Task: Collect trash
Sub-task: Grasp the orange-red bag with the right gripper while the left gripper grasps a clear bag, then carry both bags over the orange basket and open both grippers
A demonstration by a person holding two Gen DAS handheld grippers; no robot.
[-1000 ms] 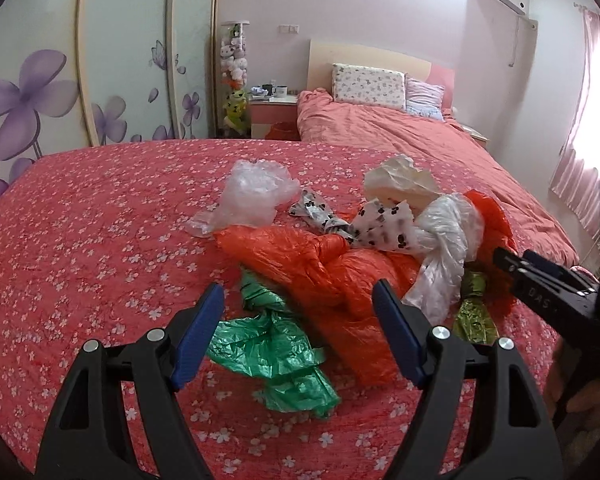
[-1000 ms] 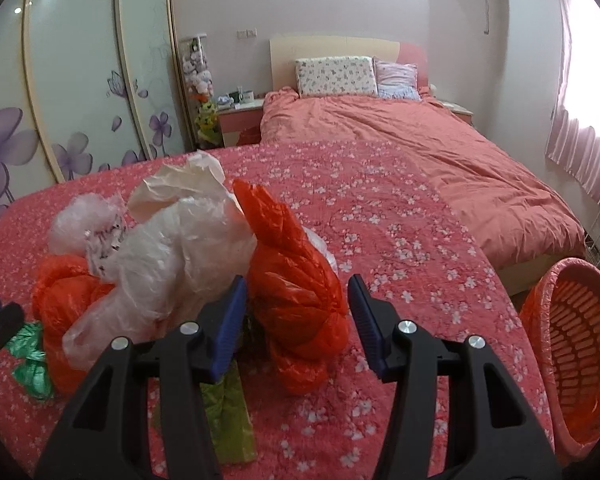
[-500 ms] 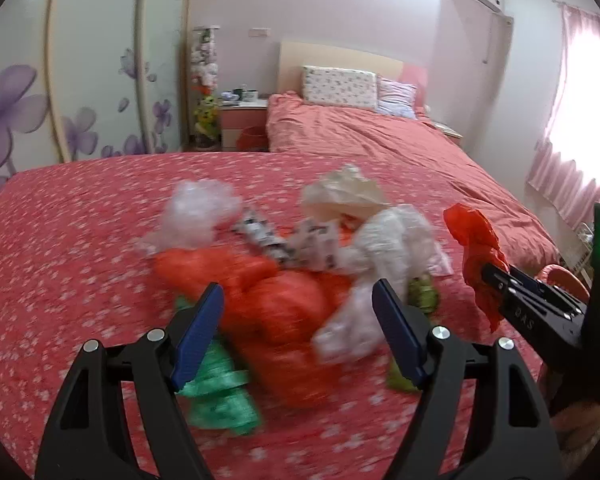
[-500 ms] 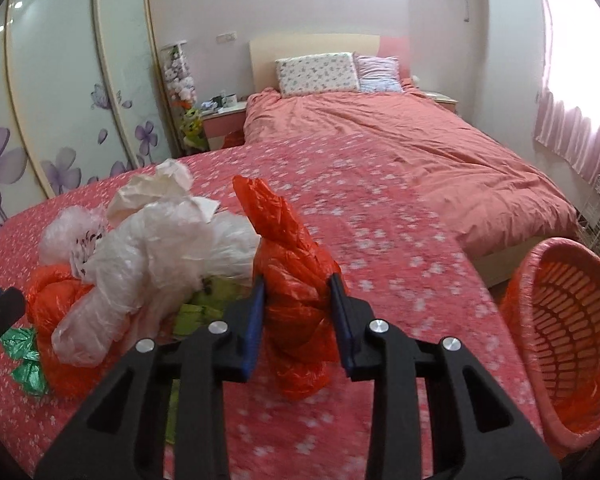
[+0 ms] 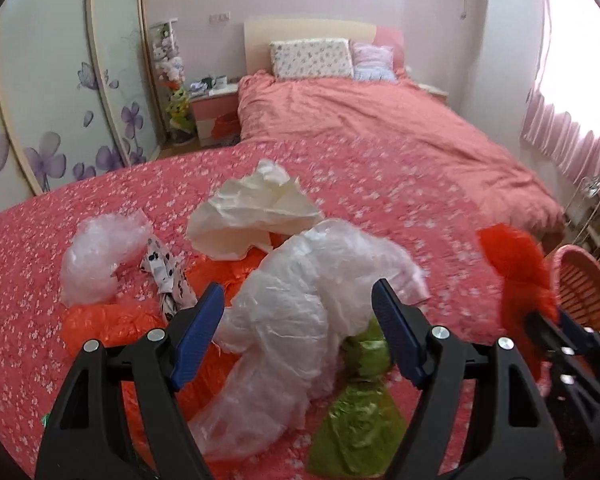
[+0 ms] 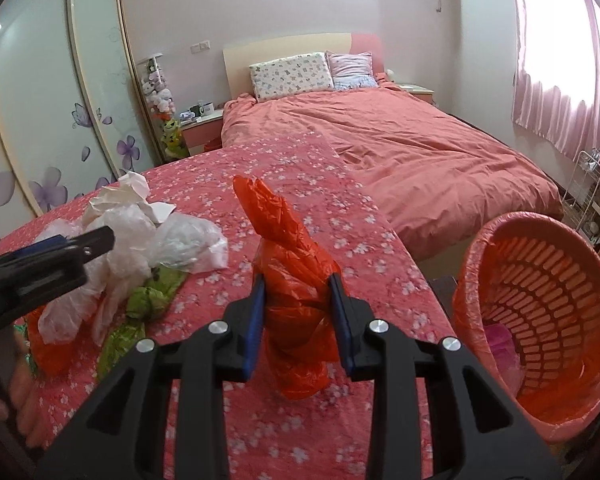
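Observation:
My right gripper [image 6: 298,294] is shut on a crumpled orange plastic bag [image 6: 288,264] and holds it above the floral cloth; it also shows in the left wrist view [image 5: 516,268]. An orange lattice basket [image 6: 540,304] lined with an orange bag stands to its right. My left gripper [image 5: 298,312] is open over a translucent white bag [image 5: 300,312] in the trash pile. The pile also holds a cream paper wad [image 5: 256,208], a clear bag [image 5: 100,252], a spotted wrapper [image 5: 168,276], a flat orange bag [image 5: 112,320] and a green wrapper [image 5: 360,412].
The pile lies on a table covered in red floral cloth [image 5: 40,280]. Behind it is a bed with a salmon duvet [image 5: 360,128] and pillows. A wardrobe with purple flowers [image 5: 52,120] is at the left, pink curtains [image 6: 560,92] at the right.
My right gripper closed on the orange bag, lifted it off the pile and carried it right toward the basket. My left gripper shifted right, from the green bag to the white bag.

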